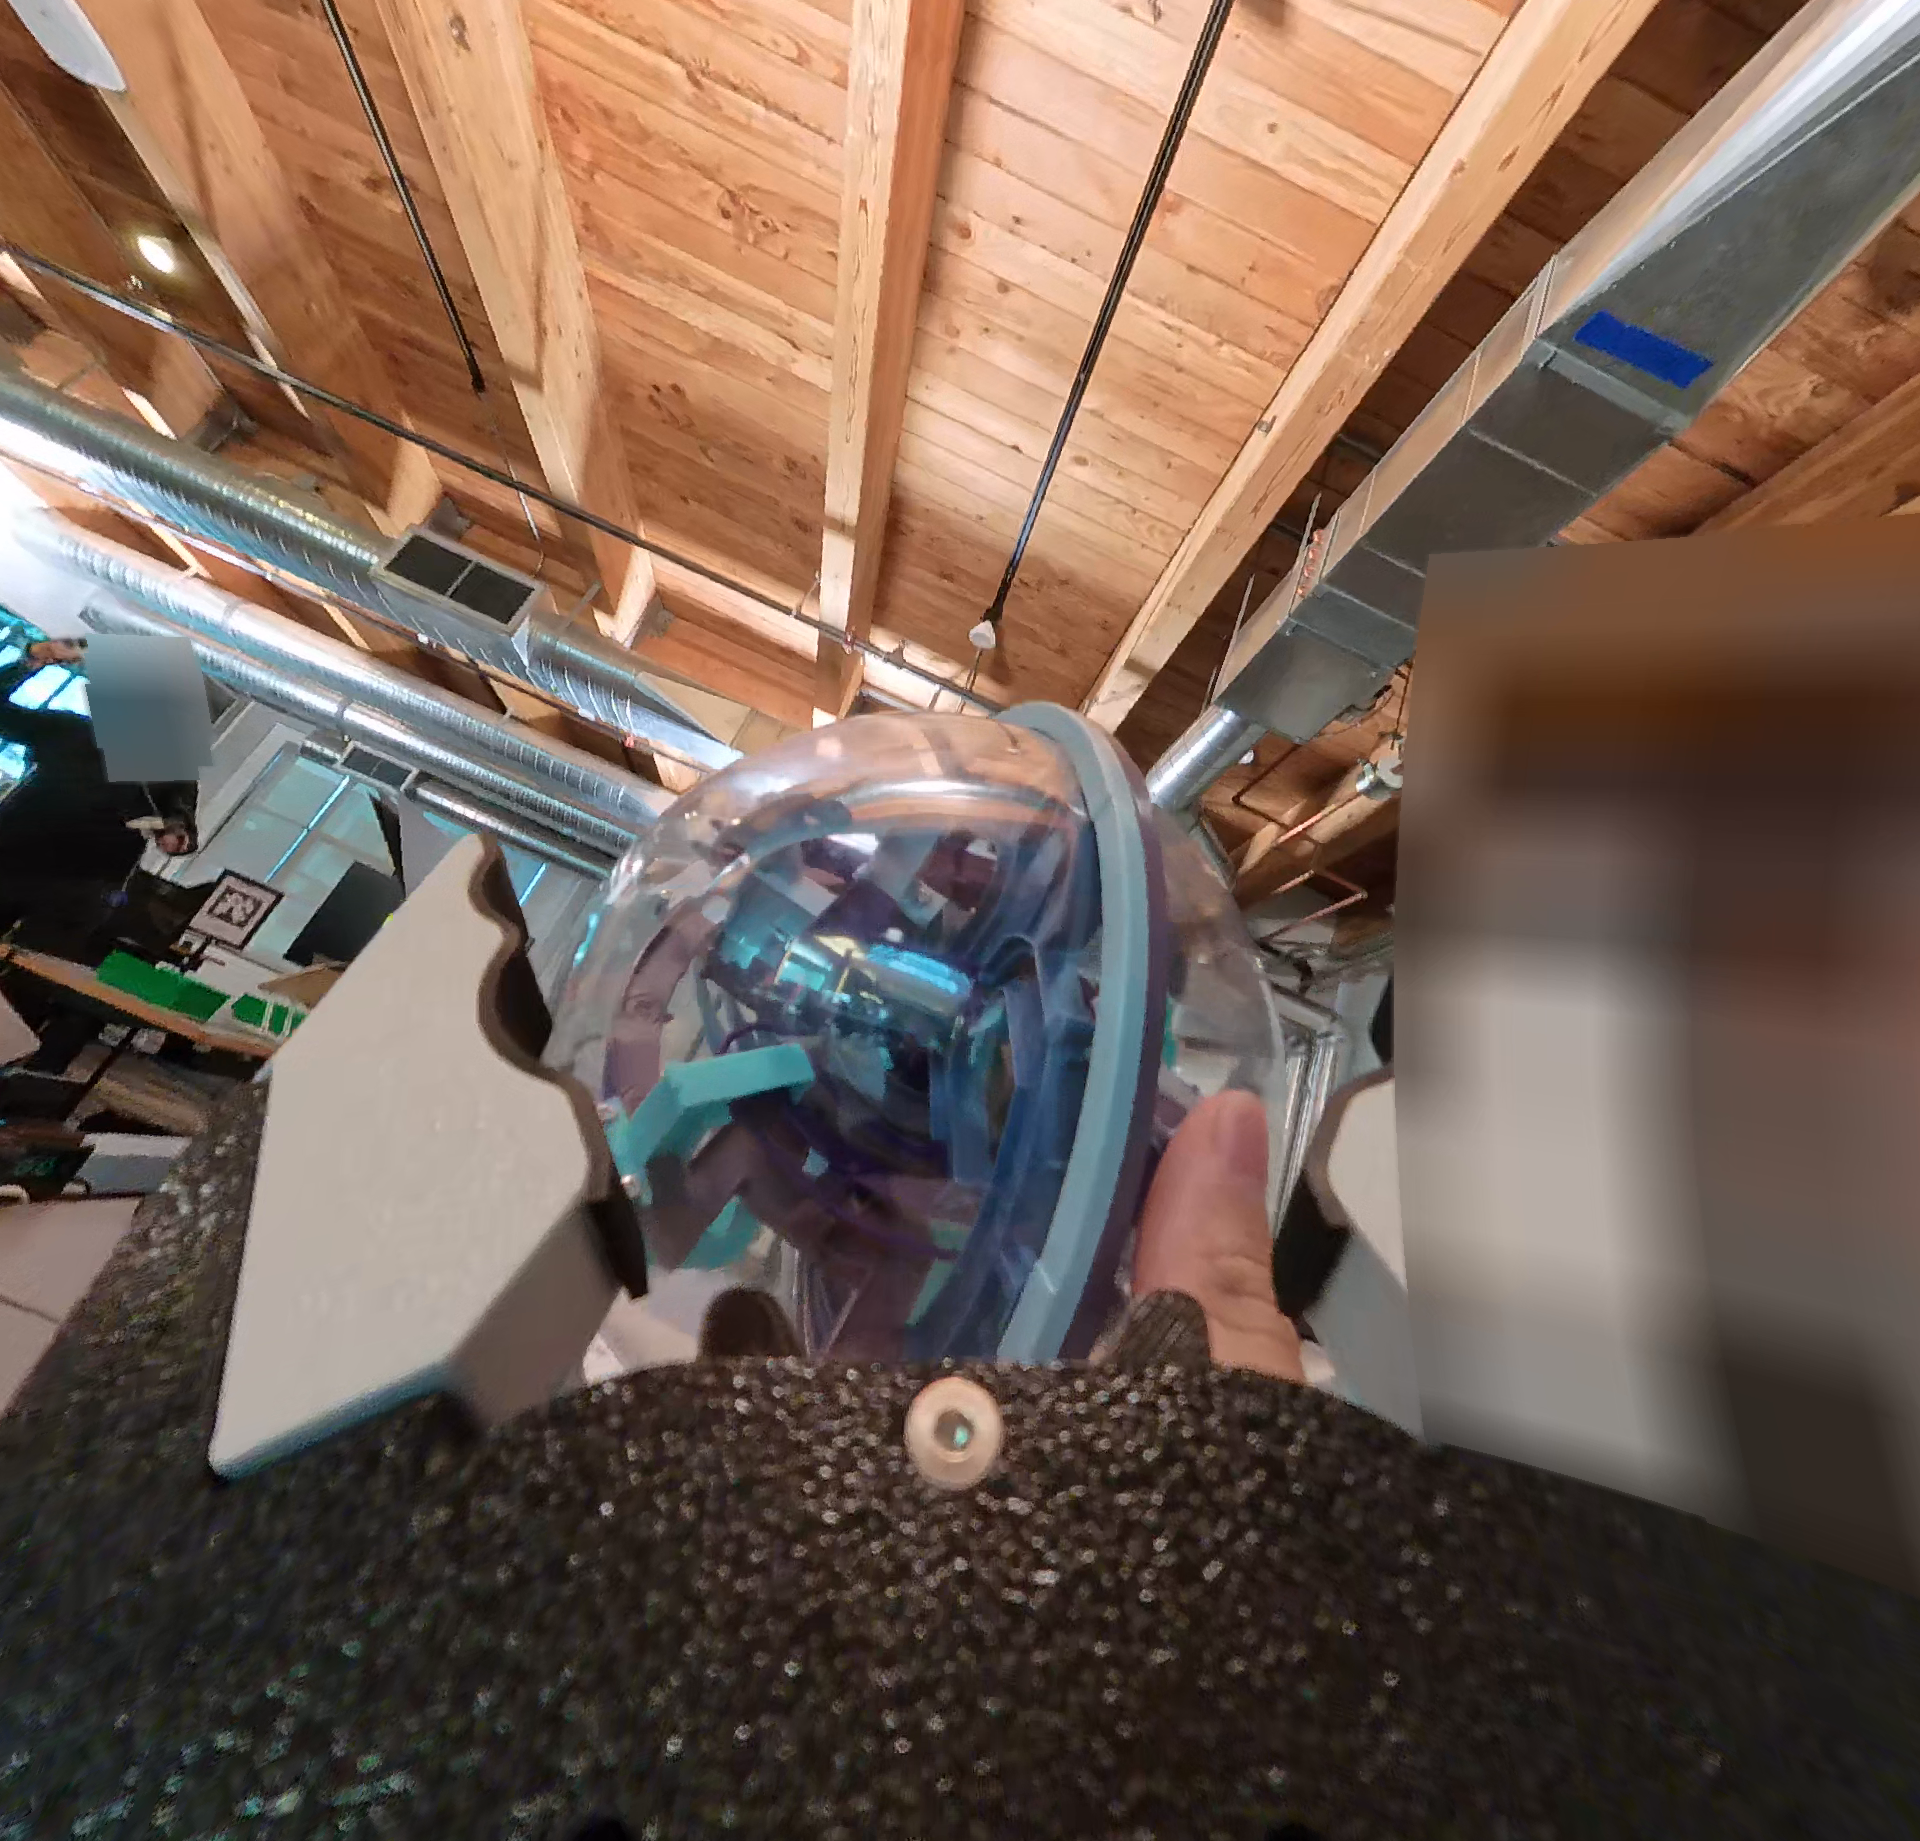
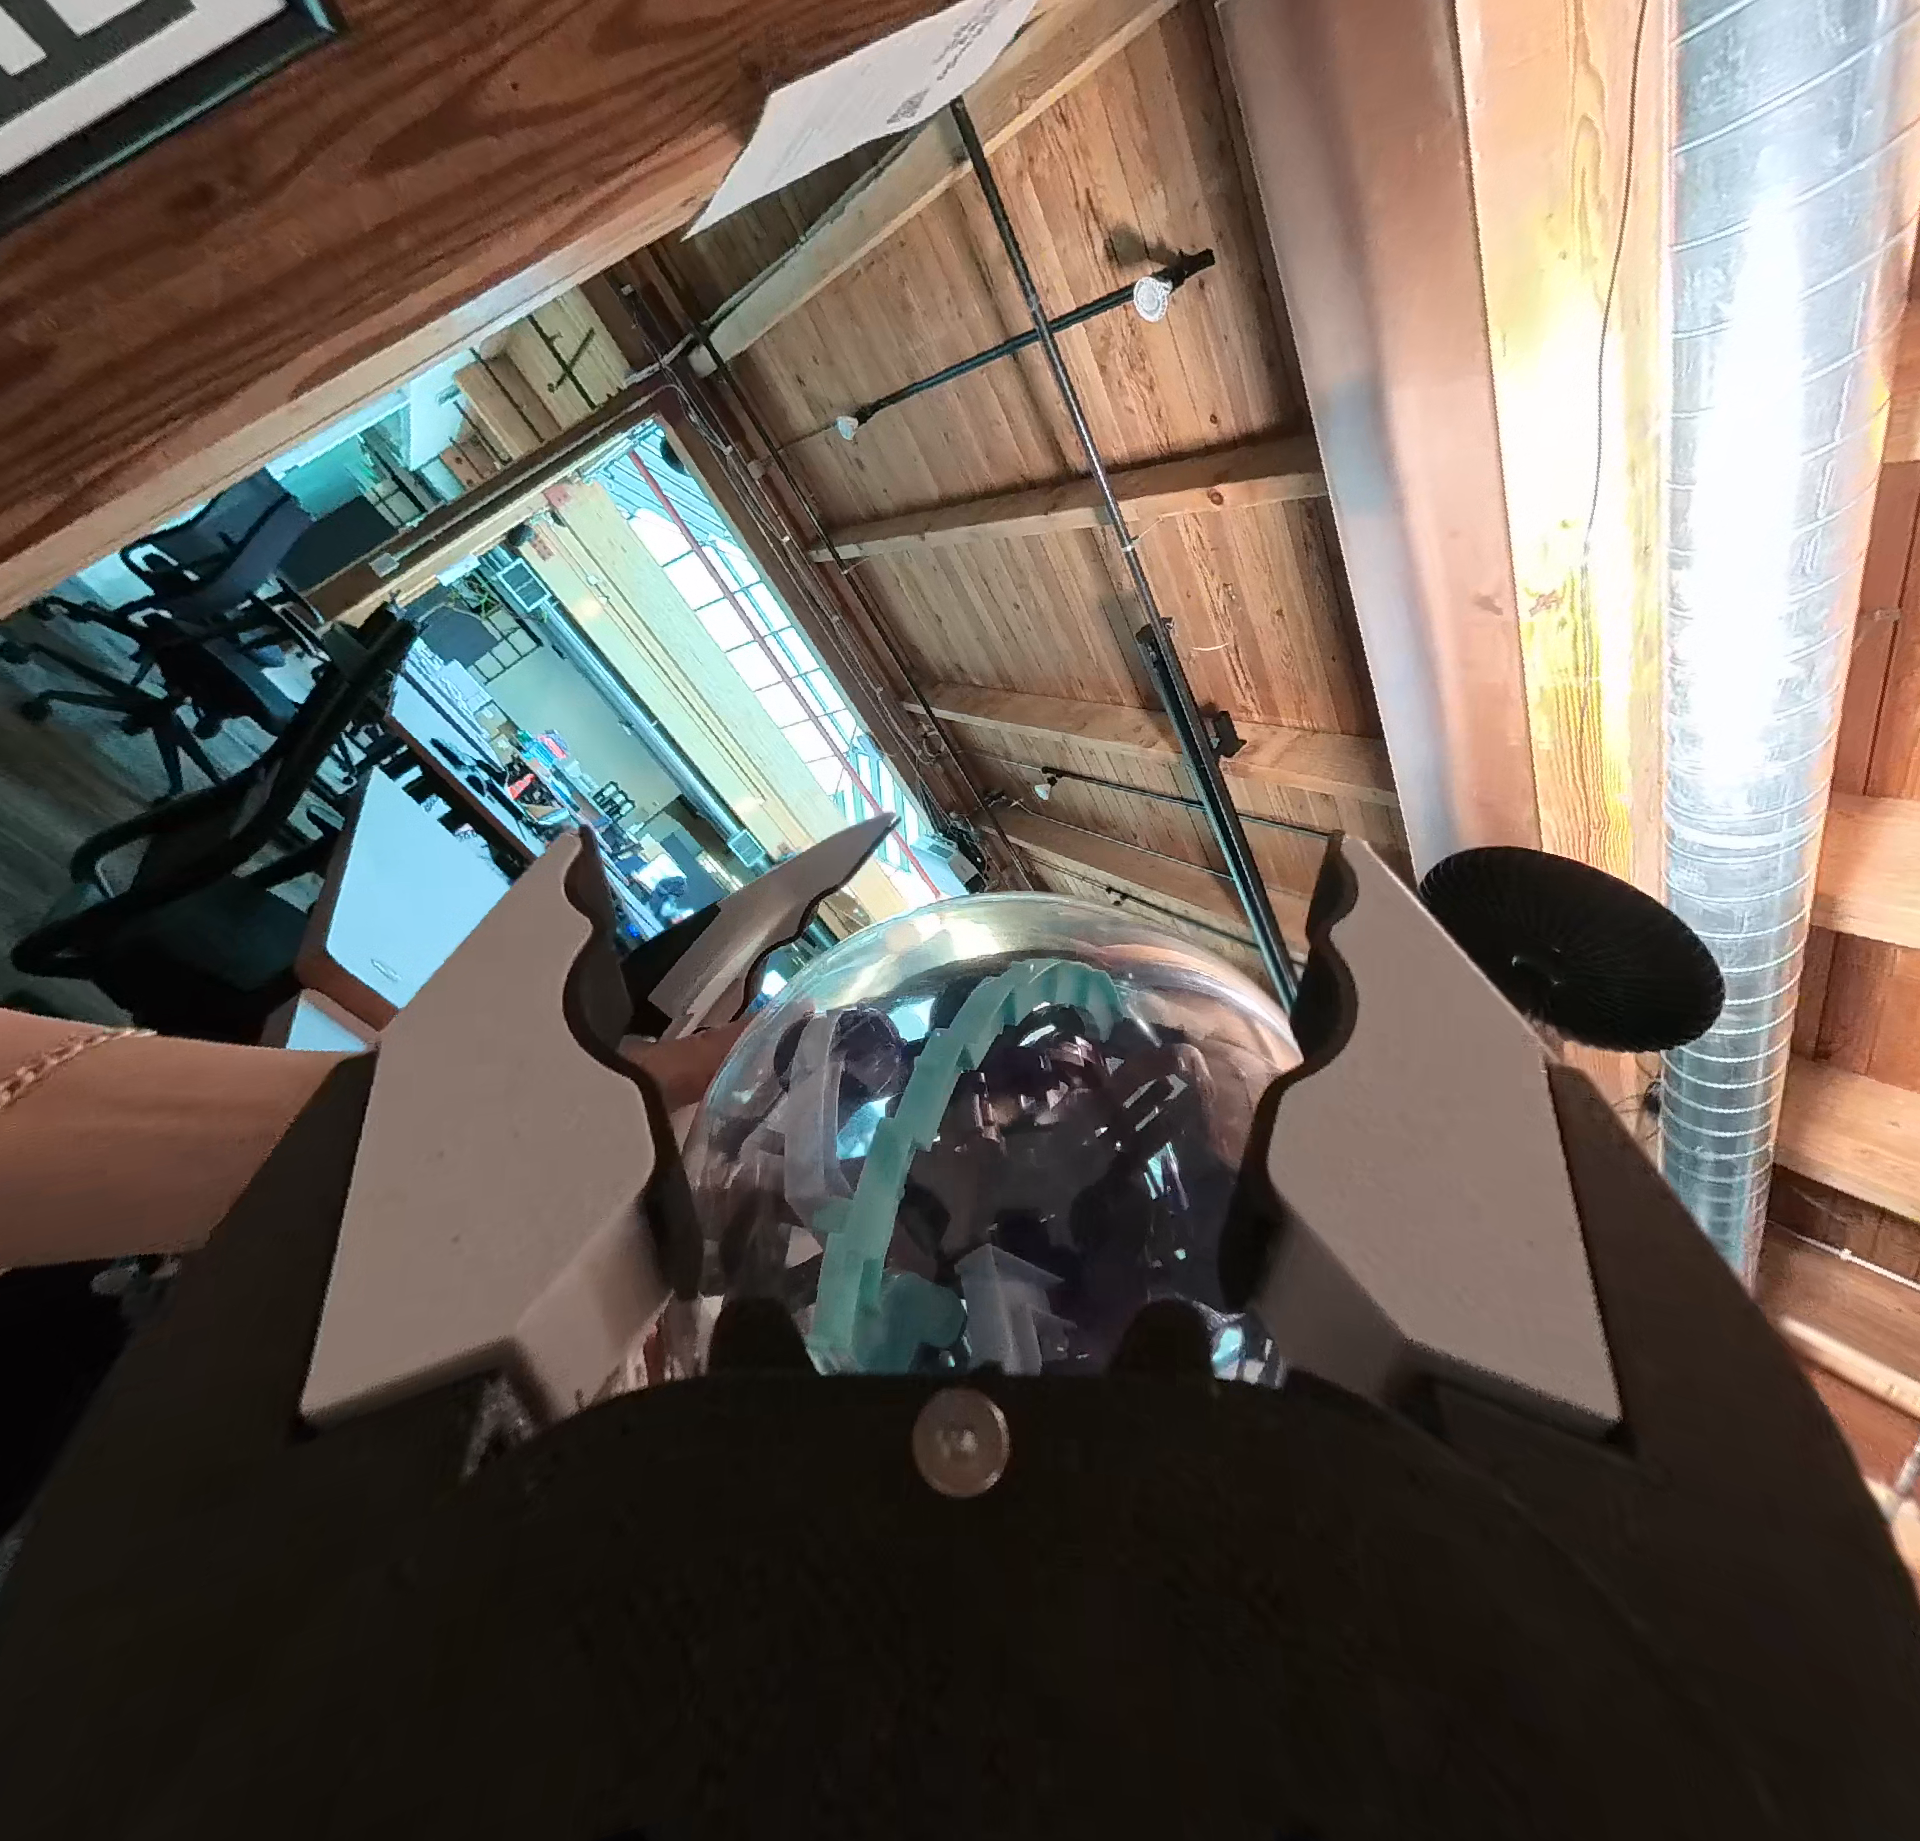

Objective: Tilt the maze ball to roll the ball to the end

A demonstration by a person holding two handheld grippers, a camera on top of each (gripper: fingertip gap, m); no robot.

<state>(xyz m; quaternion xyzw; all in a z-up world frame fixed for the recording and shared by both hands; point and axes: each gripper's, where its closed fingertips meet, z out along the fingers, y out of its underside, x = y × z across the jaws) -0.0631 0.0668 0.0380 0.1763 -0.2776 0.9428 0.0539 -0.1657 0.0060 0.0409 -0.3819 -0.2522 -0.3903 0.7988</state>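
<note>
Both pairs of tongs are tipped up toward the ceiling. The maze ball (image 2: 987, 1137) sits straight ahead between the right tongs (image 2: 961, 1116), clamped on its sides. The left tongs (image 1: 914, 1095) straddle it wide; a thumb (image 1: 1205, 1209) presses the shell.

One maze ball (image 1: 914, 1043), two hand-held grippers: left (image 1: 935, 1095), right (image 2: 961, 1095).

Grey notched fingers (image 2: 488, 1147), black speckled gripper body.

maze ball (image 1: 914, 1022) between both hand-held grippers
</note>
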